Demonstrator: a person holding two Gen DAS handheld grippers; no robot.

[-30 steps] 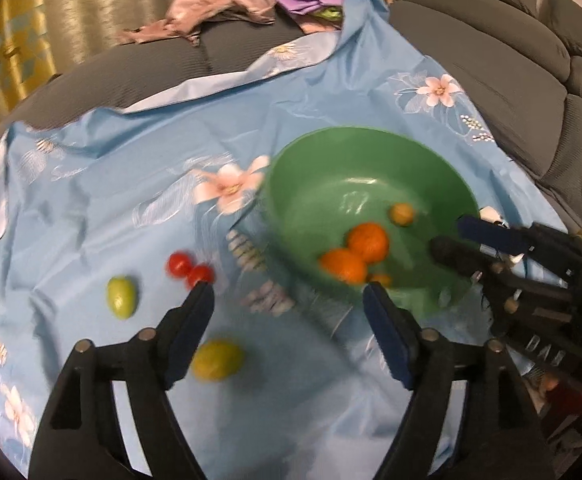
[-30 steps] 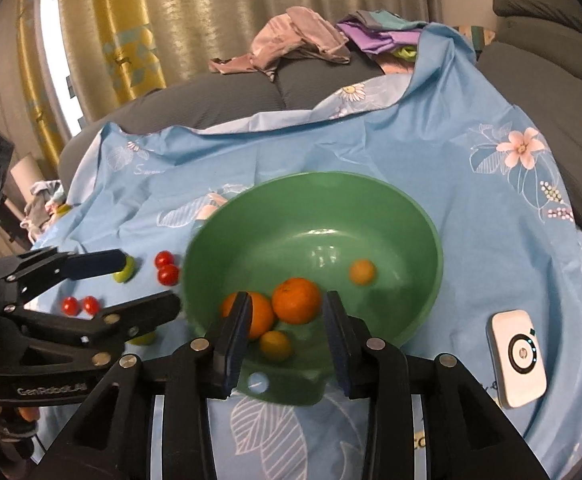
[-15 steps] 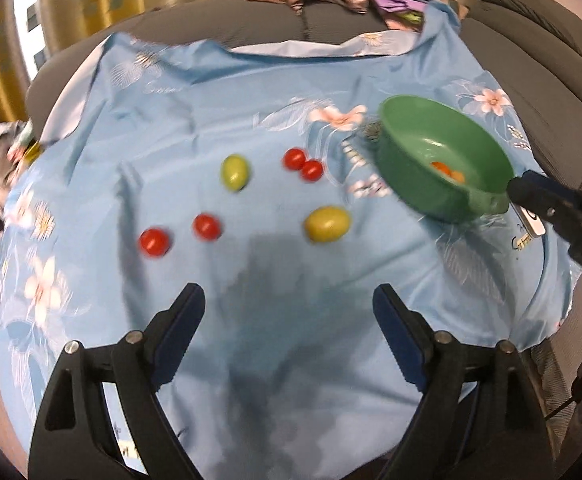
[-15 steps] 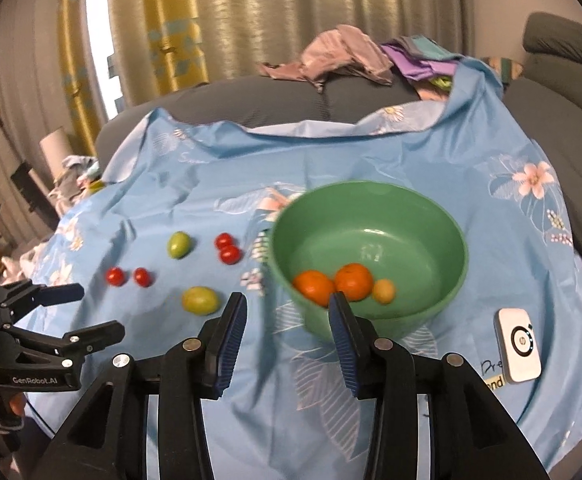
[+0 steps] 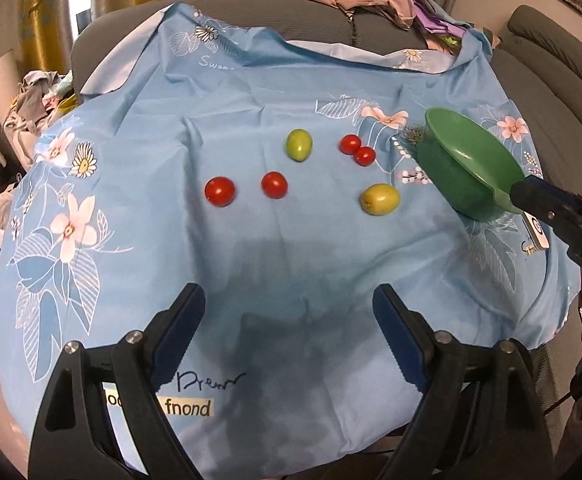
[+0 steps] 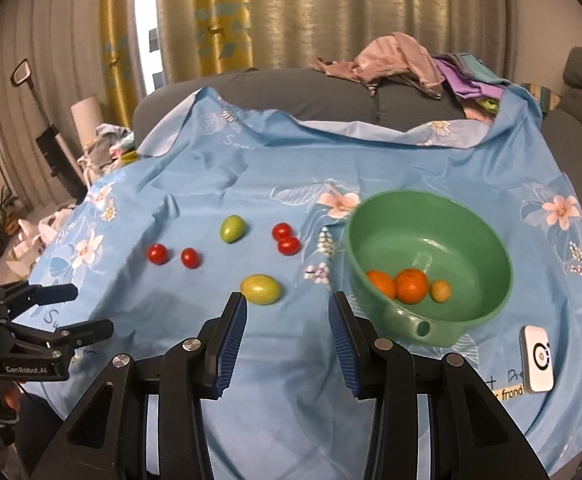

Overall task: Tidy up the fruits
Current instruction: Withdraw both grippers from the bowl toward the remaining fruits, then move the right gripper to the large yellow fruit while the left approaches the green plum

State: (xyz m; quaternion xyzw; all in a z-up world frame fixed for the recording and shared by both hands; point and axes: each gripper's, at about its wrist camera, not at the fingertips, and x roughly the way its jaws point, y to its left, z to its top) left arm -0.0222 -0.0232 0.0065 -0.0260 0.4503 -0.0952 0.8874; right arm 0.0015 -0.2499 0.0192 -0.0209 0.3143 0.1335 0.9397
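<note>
A green bowl [image 6: 431, 264] on the blue floral cloth holds two oranges [image 6: 411, 285] and a small yellow fruit [image 6: 440, 291]; it also shows in the left wrist view [image 5: 467, 168]. On the cloth lie several red tomatoes [image 5: 219, 191], a green fruit [image 5: 299, 144] and a yellow-green fruit [image 5: 380, 199]. In the right wrist view the yellow-green fruit [image 6: 261, 289] lies just ahead of my right gripper [image 6: 287, 316], which is open and empty. My left gripper [image 5: 289, 308] is open and empty near the cloth's front edge.
A white device [image 6: 538, 358] lies on the cloth right of the bowl. A pile of clothes [image 6: 403, 64] sits on the grey sofa behind. Bags and clutter [image 5: 31, 96] stand at the left of the table.
Both grippers have pulled back and up from the bowl, so the whole cloth and loose fruits show. The right gripper's jaws have opened wider. The fruits have not moved.
</note>
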